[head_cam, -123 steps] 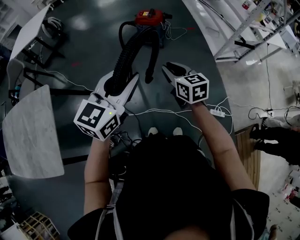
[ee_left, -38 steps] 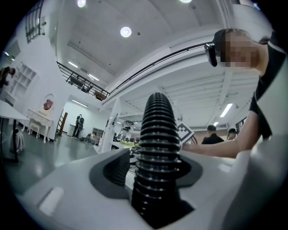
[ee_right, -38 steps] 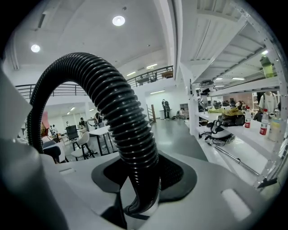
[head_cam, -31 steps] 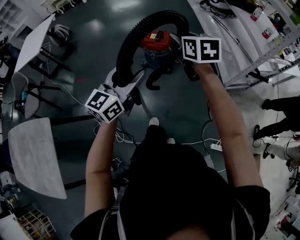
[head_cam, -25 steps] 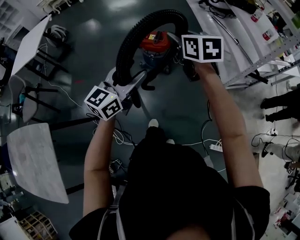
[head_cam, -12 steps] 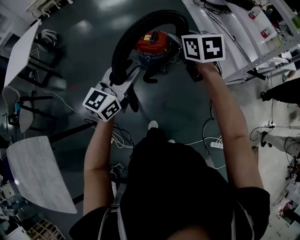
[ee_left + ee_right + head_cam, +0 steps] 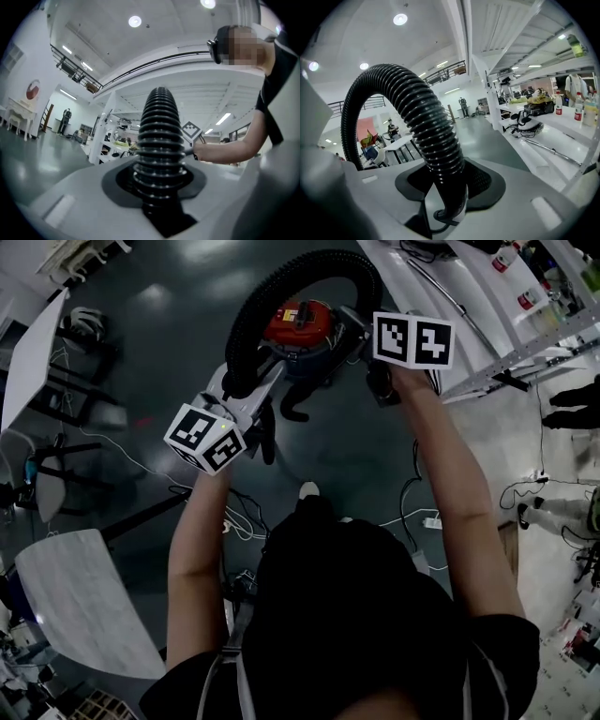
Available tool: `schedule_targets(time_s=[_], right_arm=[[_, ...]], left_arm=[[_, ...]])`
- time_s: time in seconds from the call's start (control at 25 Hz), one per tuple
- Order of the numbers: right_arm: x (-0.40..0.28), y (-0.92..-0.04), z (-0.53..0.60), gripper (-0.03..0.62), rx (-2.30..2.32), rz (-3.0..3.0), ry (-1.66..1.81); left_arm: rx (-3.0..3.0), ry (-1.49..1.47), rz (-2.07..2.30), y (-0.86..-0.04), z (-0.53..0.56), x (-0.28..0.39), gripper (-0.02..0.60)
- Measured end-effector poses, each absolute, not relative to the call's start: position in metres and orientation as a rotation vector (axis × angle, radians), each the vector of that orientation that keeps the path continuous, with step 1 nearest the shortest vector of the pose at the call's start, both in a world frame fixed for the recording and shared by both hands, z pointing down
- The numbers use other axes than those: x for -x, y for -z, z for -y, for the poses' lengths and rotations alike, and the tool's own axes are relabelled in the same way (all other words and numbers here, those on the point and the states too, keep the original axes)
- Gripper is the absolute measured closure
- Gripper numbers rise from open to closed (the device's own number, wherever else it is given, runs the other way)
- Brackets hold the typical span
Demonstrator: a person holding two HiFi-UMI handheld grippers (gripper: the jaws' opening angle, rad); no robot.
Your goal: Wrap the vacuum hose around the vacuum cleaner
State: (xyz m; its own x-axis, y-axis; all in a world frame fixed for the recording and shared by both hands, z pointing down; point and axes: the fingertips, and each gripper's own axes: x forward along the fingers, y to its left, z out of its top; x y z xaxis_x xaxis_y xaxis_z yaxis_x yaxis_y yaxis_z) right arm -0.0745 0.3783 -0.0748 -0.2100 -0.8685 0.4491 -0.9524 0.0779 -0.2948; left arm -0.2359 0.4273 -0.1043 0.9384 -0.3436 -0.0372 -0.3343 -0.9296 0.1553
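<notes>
Both on hose, left tongs just closing, right tongs clamped, vacuum cleaner in head view only

The black, ribbed, flexible vacuum hose is up off the floor and bent into a tall arch (an upside-down U, near enough). Its crown passes over the small canister vacuum cleaner with the red top and dark drum. The cleaner stands upright on the dark, glossy floor, framed inside the arch between the hose's two descending legs.
</notes>
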Motion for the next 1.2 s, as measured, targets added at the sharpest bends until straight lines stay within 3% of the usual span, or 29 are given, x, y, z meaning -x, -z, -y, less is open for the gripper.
schedule_targets(time_s=[0.28, 0.64, 0.84, 1.2], right_arm=[[0.092, 0.072, -0.358, 0.413, -1.843, 2.207, -0.917], [0.112, 0.067, -0.344, 0.411, -1.779, 2.263, -1.049], [0.131, 0.090, -0.332, 0.411, -1.702, 2.374, -1.075], [0.162, 0.116, -0.316, 0.411, -1.533, 2.469, -1.062]], left_arm=[[-2.821, 0.008, 0.250, 0.080, -0.418, 0.229, 0.371], [-2.845, -0.071, 0.213, 0.068, -0.401, 0.233, 0.332], [-2.837, -0.065, 0.155, 0.067, -0.402, 0.228, 0.220], [-2.887, -0.180, 0.225, 0.058, -0.380, 0.230, 0.204]])
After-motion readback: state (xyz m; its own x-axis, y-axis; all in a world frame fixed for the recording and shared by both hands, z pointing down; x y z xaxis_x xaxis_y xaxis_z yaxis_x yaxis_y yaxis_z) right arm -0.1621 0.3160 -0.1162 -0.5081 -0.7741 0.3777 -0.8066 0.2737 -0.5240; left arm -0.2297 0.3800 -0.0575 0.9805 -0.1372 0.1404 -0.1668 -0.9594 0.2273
